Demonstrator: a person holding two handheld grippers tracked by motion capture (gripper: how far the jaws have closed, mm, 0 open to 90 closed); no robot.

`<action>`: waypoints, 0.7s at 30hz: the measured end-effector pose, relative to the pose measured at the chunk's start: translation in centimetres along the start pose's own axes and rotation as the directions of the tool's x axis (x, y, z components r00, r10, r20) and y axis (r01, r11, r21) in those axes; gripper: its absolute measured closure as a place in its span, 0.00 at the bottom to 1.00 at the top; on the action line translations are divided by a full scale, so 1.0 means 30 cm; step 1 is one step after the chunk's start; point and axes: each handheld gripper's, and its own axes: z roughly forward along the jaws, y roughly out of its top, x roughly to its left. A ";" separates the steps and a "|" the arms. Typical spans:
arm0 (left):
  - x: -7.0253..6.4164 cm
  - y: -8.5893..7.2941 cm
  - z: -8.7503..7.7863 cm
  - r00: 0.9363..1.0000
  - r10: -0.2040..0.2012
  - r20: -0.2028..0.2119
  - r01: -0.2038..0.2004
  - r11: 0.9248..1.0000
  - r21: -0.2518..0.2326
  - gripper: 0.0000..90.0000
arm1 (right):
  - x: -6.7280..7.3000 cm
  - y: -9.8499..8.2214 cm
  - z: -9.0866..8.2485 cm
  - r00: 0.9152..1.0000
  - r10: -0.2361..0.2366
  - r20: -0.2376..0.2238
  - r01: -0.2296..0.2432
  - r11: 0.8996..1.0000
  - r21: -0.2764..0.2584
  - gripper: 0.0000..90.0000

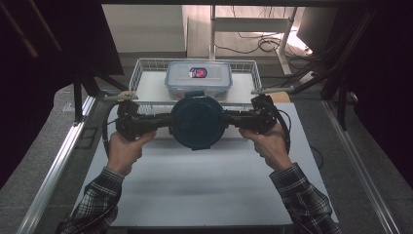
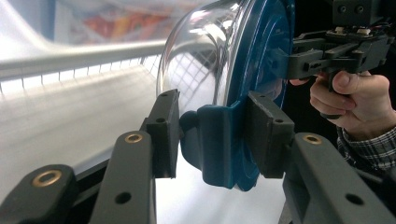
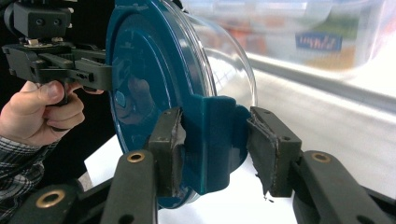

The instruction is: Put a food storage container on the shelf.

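Both grippers share one load: the left gripper [image 1: 163, 122] and the right gripper [image 1: 233, 119] point inward at each other and hold a round bowl with a blue lid [image 1: 197, 122] between them, above the far half of the table [image 1: 204, 195]. In the left gripper view its jaws pinch the lid's blue latch tab [image 2: 219, 140], one pad on each side. In the right gripper view that gripper's jaws straddle the opposite tab [image 3: 212, 140]; the left pad presses it, while the right pad may stand a hair off, which is hard to tell at this angle.

The bowl lies dead centre between the two tools, equally near each hand, so the line joining the tabs runs left to right and the bowl hangs on it like an axle. Just beyond, on the far side, stands a wire basket [image 1: 141, 73] holding a clear box [image 1: 197, 78]. Any coming move likely depends on both hands travelling together, keeping that left-right line level.
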 end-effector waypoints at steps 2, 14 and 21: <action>-0.001 0.021 -0.005 1.000 0.005 -0.001 -0.005 1.000 -0.003 0.64 | 0.001 0.019 -0.002 1.000 -0.004 0.001 0.004 1.000 -0.008 0.62; 0.006 0.168 -0.028 0.999 0.037 -0.001 -0.037 0.999 -0.005 0.64 | 0.005 0.143 -0.014 1.000 -0.013 0.006 0.013 0.999 -0.041 0.62; 0.019 0.238 -0.033 0.999 0.035 -0.007 -0.035 0.999 -0.014 0.64 | -0.005 0.210 -0.010 1.000 -0.012 0.005 0.012 0.998 -0.055 0.62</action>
